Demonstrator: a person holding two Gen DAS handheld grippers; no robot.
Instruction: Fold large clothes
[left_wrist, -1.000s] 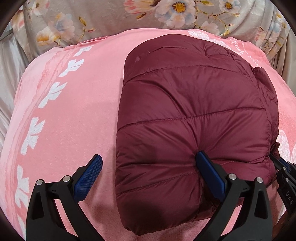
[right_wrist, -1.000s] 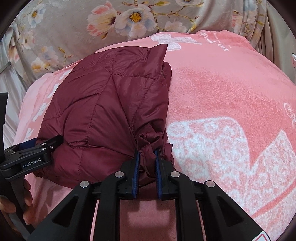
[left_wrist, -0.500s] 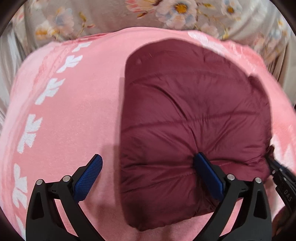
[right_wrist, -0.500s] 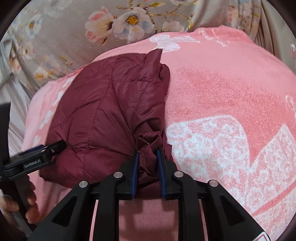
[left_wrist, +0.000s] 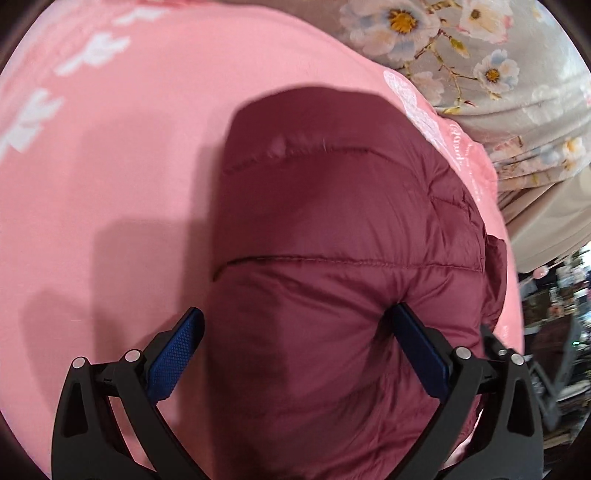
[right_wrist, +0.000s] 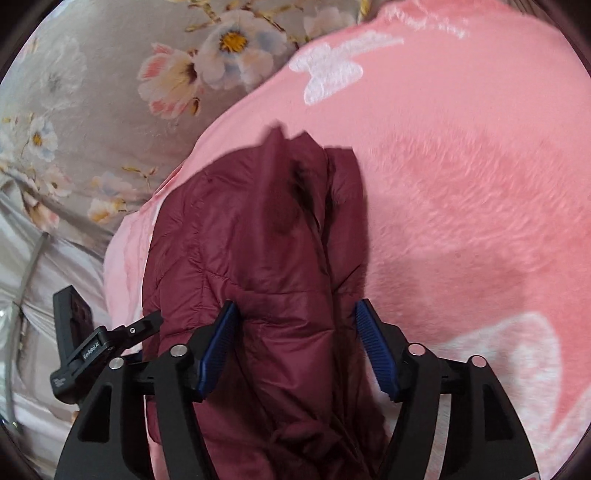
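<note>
A maroon quilted puffer jacket (left_wrist: 332, 236) lies folded in a thick bundle on a pink blanket (left_wrist: 110, 166). My left gripper (left_wrist: 295, 332) is open wide, its blue pads astride the near end of the bundle; the right pad presses into the fabric. In the right wrist view the same jacket (right_wrist: 258, 240) runs away from me. My right gripper (right_wrist: 295, 328) is open, its pads on either side of the jacket's near end without pinching it. The left gripper's body (right_wrist: 96, 347) shows at the left of that view.
A grey floral bedsheet (right_wrist: 92, 92) lies beyond the pink blanket (right_wrist: 461, 184). The blanket's right edge drops off to a cluttered room (left_wrist: 554, 314). White patterns mark the blanket.
My right gripper has opened and let go of the jacket fold it was pinching. Both grippers have moved forward over the bundle. The left gripper stays open.
</note>
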